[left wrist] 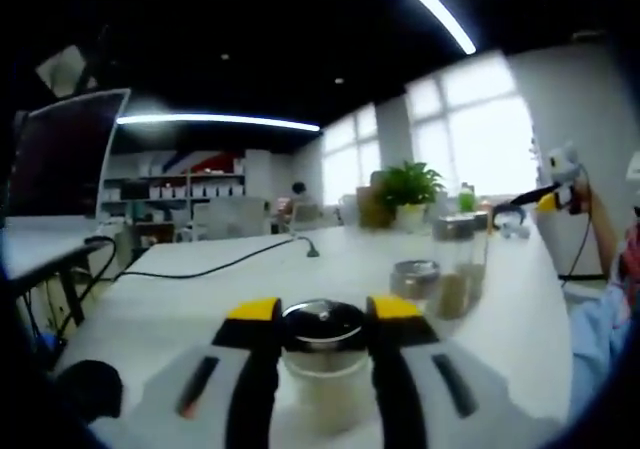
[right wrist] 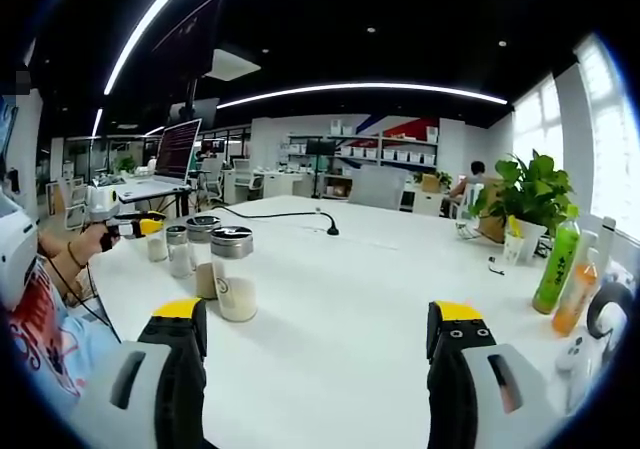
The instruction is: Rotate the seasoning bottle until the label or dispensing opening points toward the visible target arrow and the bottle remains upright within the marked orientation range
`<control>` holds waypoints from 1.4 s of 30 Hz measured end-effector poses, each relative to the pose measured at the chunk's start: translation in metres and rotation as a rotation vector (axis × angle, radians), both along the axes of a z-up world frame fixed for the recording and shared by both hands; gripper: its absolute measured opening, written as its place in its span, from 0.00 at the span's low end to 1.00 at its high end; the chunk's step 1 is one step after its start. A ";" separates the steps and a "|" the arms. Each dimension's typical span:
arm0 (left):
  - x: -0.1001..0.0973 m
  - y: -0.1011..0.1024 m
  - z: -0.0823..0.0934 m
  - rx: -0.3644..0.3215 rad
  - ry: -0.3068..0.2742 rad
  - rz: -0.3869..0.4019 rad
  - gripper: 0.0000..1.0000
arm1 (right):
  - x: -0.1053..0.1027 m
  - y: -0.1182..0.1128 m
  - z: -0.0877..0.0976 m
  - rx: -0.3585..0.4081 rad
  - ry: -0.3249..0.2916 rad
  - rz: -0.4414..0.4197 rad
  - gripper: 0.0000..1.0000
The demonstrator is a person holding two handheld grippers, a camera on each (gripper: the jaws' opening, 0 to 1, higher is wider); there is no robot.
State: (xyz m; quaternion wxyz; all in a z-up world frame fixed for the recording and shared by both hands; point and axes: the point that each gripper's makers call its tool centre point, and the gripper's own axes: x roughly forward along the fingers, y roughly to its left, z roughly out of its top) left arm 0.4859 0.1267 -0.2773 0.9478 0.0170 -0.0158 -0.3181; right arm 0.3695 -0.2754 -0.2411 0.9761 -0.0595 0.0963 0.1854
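Long white table point(right wrist: 360, 299), open-plan office: clear glass seasoning bottle w/ chrome lid point(left wrist: 322, 354) stands upright at near edge, left gripper point(left wrist: 322, 314) closed around its neck. Right gripper point(right wrist: 320, 334) wide open, empty. Glass likely rigid, slick, breakable; hold below lid.

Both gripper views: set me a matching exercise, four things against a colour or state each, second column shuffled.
Things:
1. left gripper
2. right gripper
3. taller drink bottle
4. shorter drink bottle

Colour or state:
A. orange
B. jaws wide apart above the white table
C. green
D. jaws pressed against both sides of a seasoning bottle

Pairs: 1-D, 2-B, 3-C, 4-A
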 end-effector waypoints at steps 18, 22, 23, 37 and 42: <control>-0.001 -0.007 -0.002 0.025 0.030 -0.133 0.35 | 0.000 0.000 -0.001 0.005 0.002 0.001 0.94; -0.002 -0.009 -0.002 0.036 0.040 -0.178 0.35 | -0.002 0.001 0.001 0.003 -0.004 0.002 0.94; -0.002 -0.009 -0.002 0.037 0.041 -0.188 0.35 | -0.002 0.001 0.001 0.004 -0.005 0.002 0.94; -0.005 -0.014 -0.003 0.067 0.063 -0.346 0.35 | -0.001 0.000 0.003 0.001 -0.010 -0.001 0.94; -0.007 -0.015 -0.003 0.061 0.062 -0.377 0.35 | -0.001 -0.001 0.002 0.001 -0.007 -0.005 0.94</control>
